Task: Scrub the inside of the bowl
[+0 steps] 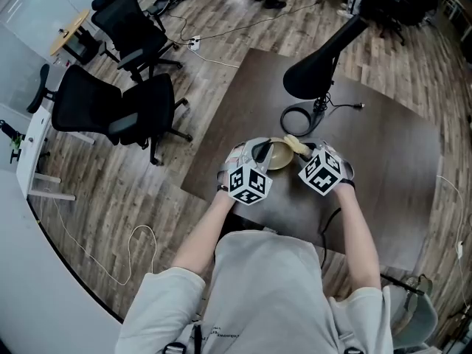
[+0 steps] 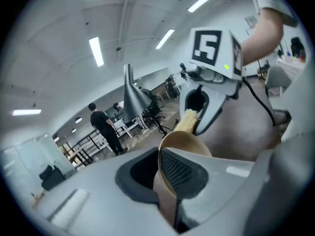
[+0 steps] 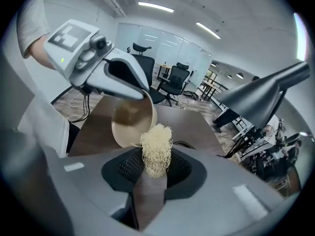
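L tool [image 2: 167, 181] clamps bowl [image 2: 183, 139] rim; R tool [image 3: 153, 181] pinches scrubber [image 3: 156, 149]. Bowl mouth faces your R tool, scrubber just beside rim: push it left, inside.

Floor [image 1: 103, 212]: wood planks, loose white cable [image 1: 140, 234] trailing. Table [image 1: 383, 168]: dark brown, carries 1 black desk lamp [image 1: 317, 65]. 3 black office chairs [image 1: 88, 103] (grouped left of table). Ceiling holds white strip lights [image 2: 96, 50]; glass partitions [image 3: 162, 45] beyond.

Bowl [image 3: 129, 124]: tan, round, smooth, tipped on its side, its rim clamped in the left gripper [image 2: 170, 181]. Scrubber [image 3: 156, 150]: pale yellow tuft of tangled fibre, pinched in the right gripper [image 3: 152, 173], close by the bowl's rim
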The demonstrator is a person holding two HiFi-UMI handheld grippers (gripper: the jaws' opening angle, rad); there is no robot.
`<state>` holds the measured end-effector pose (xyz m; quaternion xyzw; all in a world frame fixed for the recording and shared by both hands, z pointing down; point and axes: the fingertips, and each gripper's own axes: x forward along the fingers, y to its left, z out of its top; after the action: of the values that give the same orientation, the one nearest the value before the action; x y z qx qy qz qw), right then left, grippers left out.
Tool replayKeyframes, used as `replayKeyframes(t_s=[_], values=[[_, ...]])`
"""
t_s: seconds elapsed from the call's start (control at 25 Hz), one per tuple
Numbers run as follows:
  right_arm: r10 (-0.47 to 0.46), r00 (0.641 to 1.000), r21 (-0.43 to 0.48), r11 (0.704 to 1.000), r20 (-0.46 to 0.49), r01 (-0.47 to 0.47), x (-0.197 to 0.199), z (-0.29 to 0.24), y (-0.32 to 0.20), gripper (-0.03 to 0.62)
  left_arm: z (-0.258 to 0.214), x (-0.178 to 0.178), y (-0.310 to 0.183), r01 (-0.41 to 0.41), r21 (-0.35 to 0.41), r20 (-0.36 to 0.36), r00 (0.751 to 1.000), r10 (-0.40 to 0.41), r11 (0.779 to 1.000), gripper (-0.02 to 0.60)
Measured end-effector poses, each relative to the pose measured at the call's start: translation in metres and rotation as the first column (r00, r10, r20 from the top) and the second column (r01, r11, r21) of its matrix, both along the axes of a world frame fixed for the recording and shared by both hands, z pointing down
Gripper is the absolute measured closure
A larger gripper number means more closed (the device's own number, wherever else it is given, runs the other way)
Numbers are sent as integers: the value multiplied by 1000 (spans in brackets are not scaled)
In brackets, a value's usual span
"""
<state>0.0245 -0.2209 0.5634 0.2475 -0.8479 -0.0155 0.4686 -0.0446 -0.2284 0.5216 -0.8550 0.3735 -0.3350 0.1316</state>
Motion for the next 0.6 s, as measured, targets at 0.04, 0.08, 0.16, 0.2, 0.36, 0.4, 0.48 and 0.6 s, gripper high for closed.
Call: replayKeyframes(t_s=[0.04,0.08,0.16,0.2,0.36,0.4,0.48,0.6], values=[[-1,1000,5,1000,-9,1,1,2,-1,467,-2,-2,-4,20,-35,-50,998,-21,999,563],[-1,1000,8,1000,-9,1,2,3,-1,467,-3,-4,-7,36,-71,-96,994,-43,997,563],[2,1000,9,1000,1,-2,2,4,-2,467,-4,-7,-12,54,-130,-158,985,-74,990,561],[2,1000,10,1000,5,-2,2,5,-2,467,-3,-8,-14,59,-148,-174,981,-84,987,561],[4,1000,11,1000,11,-4,6,8,-1,467,-1,-12,-20,80,-204,-231,965,-128,976,561],[5,1000,13,1000,9,-5,7,9,-1,467,0,-14,-21,88,-224,-249,958,-144,971,561],[8,1000,17,1000,13,-8,10,11,-2,467,1,-16,-24,97,-276,-293,939,-180,956,564],[11,999,32,999,42,-12,14,11,-2,467,3,-19,-27,99,-357,-375,896,-239,929,566]])
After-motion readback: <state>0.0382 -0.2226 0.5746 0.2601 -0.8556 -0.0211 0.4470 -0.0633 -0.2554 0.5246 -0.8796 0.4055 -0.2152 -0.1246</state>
